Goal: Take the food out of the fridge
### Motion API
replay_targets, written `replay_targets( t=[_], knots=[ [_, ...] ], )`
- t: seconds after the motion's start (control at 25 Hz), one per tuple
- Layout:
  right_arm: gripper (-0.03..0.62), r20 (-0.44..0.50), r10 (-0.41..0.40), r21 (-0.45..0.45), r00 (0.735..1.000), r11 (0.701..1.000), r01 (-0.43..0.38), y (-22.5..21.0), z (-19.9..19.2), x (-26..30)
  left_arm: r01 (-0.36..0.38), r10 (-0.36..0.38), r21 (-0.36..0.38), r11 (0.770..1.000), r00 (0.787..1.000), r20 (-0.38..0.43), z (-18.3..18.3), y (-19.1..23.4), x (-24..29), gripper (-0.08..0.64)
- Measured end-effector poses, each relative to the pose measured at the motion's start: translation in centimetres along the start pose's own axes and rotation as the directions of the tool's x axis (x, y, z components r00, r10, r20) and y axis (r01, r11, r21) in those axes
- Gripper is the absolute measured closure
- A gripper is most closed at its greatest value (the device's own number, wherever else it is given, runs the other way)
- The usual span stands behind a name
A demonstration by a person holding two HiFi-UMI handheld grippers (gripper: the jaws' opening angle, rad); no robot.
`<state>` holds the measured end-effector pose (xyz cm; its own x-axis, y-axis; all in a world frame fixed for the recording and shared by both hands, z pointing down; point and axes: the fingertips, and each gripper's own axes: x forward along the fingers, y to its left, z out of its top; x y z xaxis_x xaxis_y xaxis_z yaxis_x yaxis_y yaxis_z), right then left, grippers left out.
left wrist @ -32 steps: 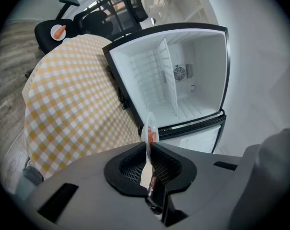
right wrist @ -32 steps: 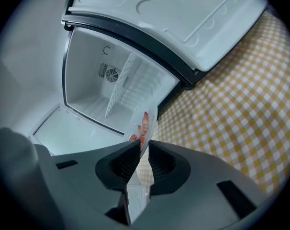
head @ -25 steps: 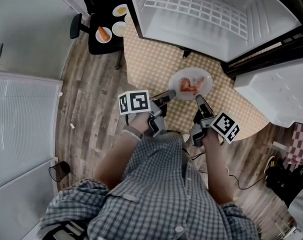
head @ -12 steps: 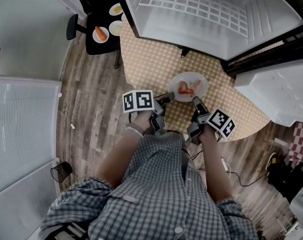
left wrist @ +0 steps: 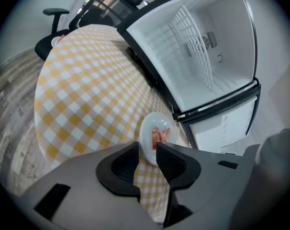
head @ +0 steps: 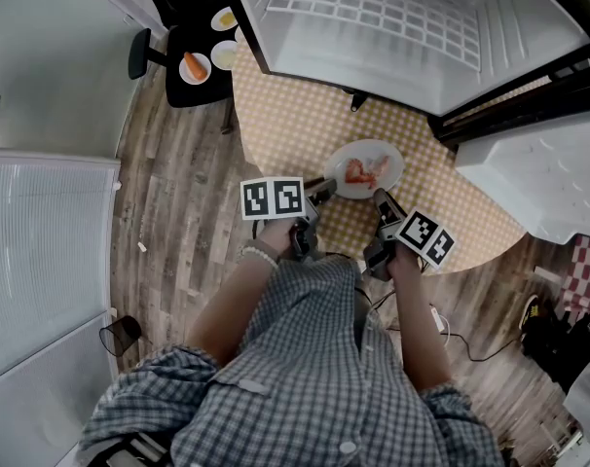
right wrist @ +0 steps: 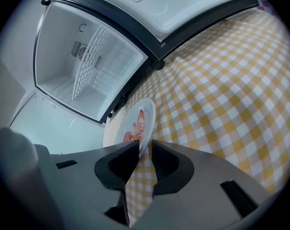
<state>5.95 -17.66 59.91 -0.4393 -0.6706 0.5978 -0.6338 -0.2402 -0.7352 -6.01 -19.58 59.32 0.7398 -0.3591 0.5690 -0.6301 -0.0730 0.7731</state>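
Resting on the round counter (head: 295, 115) with its yellow-checked cloth, a white plate (head: 390, 161) of red food (head: 361, 172) lies near the centre of the frame, just below the open fridge (head: 422, 27), whose white interior fills the top of the frame. A person in a checked shirt (head: 314, 358), seen from above, holds tongs to the plate's near rim from both sides. The left tongs (left wrist: 147, 150), at the plate's left edge, have just been opening and stand wide, the rim in the gap but free of the pads. The right tongs (right wrist: 145, 147), at the plate's lower right edge, are drawn narrow and clamp the rim. At upper left, well apart, a black side table (head: 188, 93) carries three small dishes, one with a carrot (head: 198, 65)
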Motion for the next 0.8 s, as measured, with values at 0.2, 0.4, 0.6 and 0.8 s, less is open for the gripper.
replay_targets(
  t=[0.2, 0.4, 0.6, 0.8],
  knots=[
    [0.545, 0.029, -0.025, -0.059, 0.999, 0.998, 0.026, -0.3, 0.8, -1.2, -0.026, 0.024, 0.052, 0.998, 0.999, 0.038, 1.0, -0.2, -1.2, 0.457],
    [0.565, 0.078, -0.046, -0.201, 0.996, 0.978, 0.061, 0.3, 2.3, -2.9, -0.022, 0.014, 0.168, 0.985, 0.999, 0.048, 1.5, -2.2, -1.8, 0.537],
    [0.574, 0.115, -0.05, -0.351, 0.992, 0.932, 0.088, 1.8, 3.6, -4.6, -0.057, 0.021, 0.348, 0.936, 0.994, 0.107, 2.6, -5.1, -2.4, 0.554],
    [0.578, 0.167, -0.03, -0.574, 0.986, 0.81, 0.121, 5.3, 5.3, -7.2, -0.052, -0.023, 0.505, 0.862, 0.99, 0.141, 3.6, -9.5, -3.2, 0.554]
  ],
)
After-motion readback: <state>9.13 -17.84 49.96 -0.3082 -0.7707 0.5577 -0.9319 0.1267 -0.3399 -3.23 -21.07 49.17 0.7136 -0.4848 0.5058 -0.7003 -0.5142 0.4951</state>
